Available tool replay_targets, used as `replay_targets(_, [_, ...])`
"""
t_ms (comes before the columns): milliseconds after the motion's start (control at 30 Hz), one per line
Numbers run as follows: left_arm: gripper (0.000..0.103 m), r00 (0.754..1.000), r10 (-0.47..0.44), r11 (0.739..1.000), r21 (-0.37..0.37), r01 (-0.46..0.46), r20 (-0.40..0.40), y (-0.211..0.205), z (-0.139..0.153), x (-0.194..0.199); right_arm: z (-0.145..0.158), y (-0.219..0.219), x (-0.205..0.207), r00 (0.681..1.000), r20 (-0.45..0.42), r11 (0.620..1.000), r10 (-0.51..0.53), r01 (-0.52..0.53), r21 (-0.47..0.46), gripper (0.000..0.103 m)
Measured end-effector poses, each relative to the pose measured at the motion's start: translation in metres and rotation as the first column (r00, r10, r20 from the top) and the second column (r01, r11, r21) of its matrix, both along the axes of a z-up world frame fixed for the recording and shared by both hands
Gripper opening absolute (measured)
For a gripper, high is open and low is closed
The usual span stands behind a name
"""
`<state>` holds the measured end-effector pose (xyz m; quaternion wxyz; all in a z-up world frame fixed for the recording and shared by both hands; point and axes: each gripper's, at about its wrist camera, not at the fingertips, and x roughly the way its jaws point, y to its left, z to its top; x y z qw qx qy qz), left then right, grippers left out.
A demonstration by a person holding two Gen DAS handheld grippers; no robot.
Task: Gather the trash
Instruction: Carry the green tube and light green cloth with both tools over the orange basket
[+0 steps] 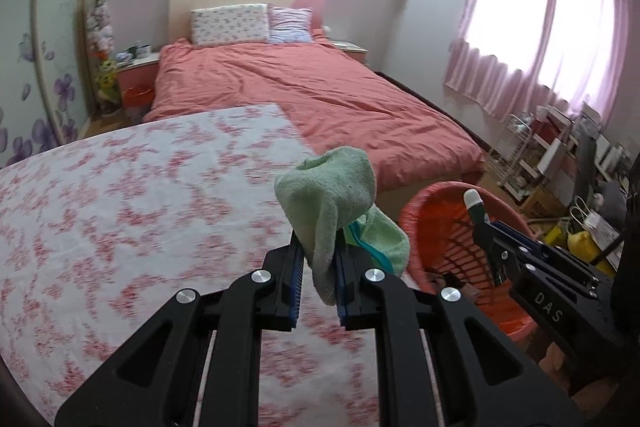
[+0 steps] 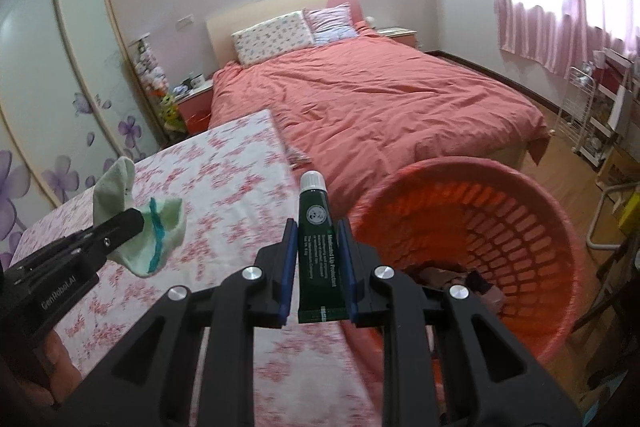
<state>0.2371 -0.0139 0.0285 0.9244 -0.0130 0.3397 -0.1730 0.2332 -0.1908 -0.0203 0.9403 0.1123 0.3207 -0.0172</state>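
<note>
- Pale green sock (image 1: 332, 203) with a teal stripe: pinched between the pads of the left gripper (image 1: 318, 267), jaws clenched on it. Cuff stands above the fingertips, toe hangs to the right. Held in the air over the floral-covered surface (image 1: 140, 207), near that surface's right edge.
- Dark green tube (image 2: 318, 247), white cap upward, printed label readable only in part: clamped upright between the blue pads of the right gripper (image 2: 318, 259), jaws closed on its sides.
- Orange slotted basket (image 2: 552, 211): just right of both grippers, beside the floral surface. Some dark and brownish items lie at its bottom; cannot tell what they are.
- Neither item is inside the basket; both are held to the left of its rim.
- Behind: bed with salmon duvet (image 1: 312, 87), two pillows at the headboard, pink curtains (image 1: 540, 39) at right.
</note>
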Motion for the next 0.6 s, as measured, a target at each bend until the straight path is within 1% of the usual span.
replay_targets(333, [0.013,0.992,-0.124,0.992,-0.006,0.124,-0.005,-0.059,-0.005,-0.005,0.007,-0.061,-0.022,0.992,0.048,0.993,-0.116,0.115,0.020,0.021])
replay_targets(600, [0.013,0.979,-0.206,0.979,-0.002,0.206,-0.012,-0.102,-0.010,-0.007,0.003,-0.097,-0.032,0.981,0.054,0.982,-0.187,0.185,0.038,0.021])
